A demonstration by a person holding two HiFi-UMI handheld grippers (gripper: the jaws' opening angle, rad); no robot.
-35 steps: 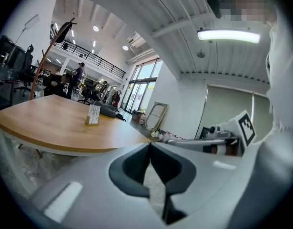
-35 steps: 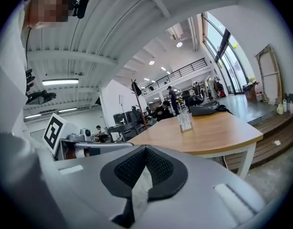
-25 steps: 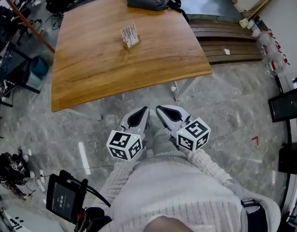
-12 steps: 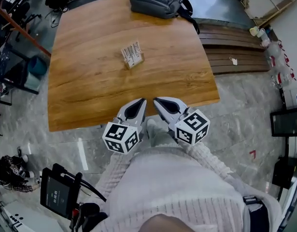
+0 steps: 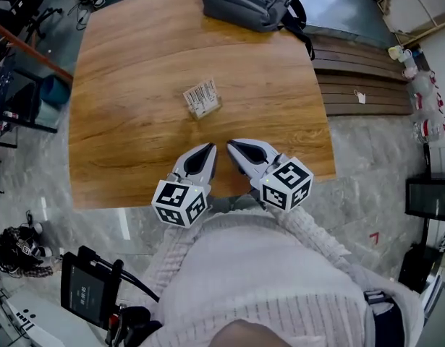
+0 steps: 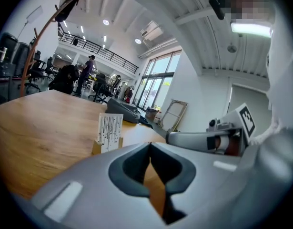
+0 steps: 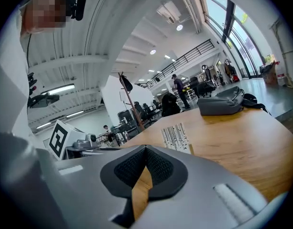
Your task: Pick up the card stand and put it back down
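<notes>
A small wooden card stand (image 5: 202, 100) with a white printed card stands upright near the middle of the wooden table (image 5: 121, 143). It also shows ahead in the left gripper view as the card stand (image 6: 109, 132) and in the right gripper view as the card stand (image 7: 176, 138). My left gripper (image 5: 211, 148) hovers over the table's near edge, shut and empty, a short way in front of the stand. Beside it my right gripper (image 5: 231, 144) is also shut with nothing held. Their tips lie close together.
A grey backpack (image 5: 251, 2) lies at the table's far edge. Wooden slats (image 5: 359, 78) lie on the floor at the right. A tablet on a stand (image 5: 88, 291) is at the lower left, with chairs and cables (image 5: 19, 20) at the left.
The view has moved forward toward the table. Both grippers have come from over the floor to above the table's near edge, closer to the card stand. Both stay shut.
</notes>
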